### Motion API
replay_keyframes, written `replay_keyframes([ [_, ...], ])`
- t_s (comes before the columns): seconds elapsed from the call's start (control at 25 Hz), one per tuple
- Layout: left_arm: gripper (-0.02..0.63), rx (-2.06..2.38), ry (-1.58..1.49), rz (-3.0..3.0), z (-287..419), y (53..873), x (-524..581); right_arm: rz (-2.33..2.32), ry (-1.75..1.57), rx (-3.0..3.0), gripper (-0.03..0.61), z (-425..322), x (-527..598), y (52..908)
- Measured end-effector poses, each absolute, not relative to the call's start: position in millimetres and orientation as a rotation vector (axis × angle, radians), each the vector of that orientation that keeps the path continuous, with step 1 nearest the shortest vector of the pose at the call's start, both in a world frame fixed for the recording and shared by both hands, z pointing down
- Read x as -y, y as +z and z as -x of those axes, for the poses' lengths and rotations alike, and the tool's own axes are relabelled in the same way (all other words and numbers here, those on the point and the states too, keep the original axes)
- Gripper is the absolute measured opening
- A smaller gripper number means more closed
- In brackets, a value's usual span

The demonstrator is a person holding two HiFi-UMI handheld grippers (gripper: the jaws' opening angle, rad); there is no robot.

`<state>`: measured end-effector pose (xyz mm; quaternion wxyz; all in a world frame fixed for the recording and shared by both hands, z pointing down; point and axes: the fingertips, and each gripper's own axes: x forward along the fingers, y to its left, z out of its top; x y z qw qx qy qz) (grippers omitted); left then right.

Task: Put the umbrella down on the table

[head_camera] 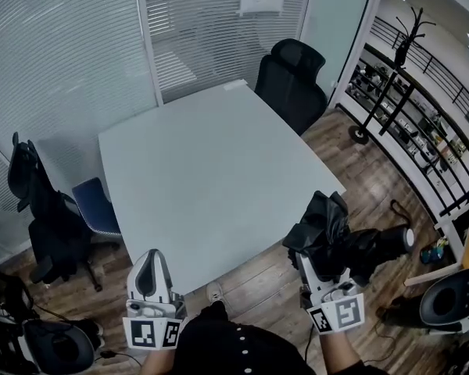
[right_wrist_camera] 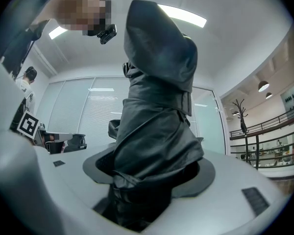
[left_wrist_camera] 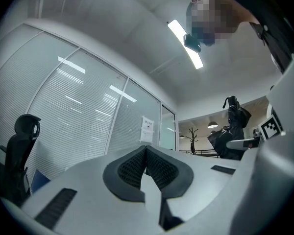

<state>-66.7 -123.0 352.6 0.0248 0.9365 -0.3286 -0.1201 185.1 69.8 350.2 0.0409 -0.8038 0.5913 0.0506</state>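
At the far left a black chair point(head_camera: 33, 201) and a blue chair point(head_camera: 95, 209) stand by the glass wall. Next comes the left gripper point(head_camera: 151, 266), low down near the front edge of the big white table point(head_camera: 211, 162). Its two jaws are pressed together at the tips, and nothing is between them. The table top is bare. Another black chair point(head_camera: 291, 76) stands at the far side of the table. Further right is the right gripper point(head_camera: 328, 266), by the table's near right corner. Its jaws stand wide and squeeze the umbrella point(head_camera: 338, 239), which is black and folded up. The cloth fills the gap between the jaws and sticks up past them. The umbrella is not on the table. It hangs in the air over the wooden floor point(head_camera: 375, 178), just beside the table's corner. At the far right a black coat stand point(head_camera: 391, 69) stands near a railing.
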Motion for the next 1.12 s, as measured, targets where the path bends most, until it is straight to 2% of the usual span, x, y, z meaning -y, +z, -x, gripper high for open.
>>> replay_keyframes([
  [0.52, 0.014, 0.854, -0.353, -2.928, -14.4, 341.3, 211.6, 2.549, 0.134, -1.722, 0.310, -240.9, -2.3, 338.1],
  [1.12, 0.014, 0.865, -0.314, -2.916, -22.7, 353.1, 291.6, 2.549, 0.064, -1.710, 0.310, -265.0, 89.2, 353.7],
])
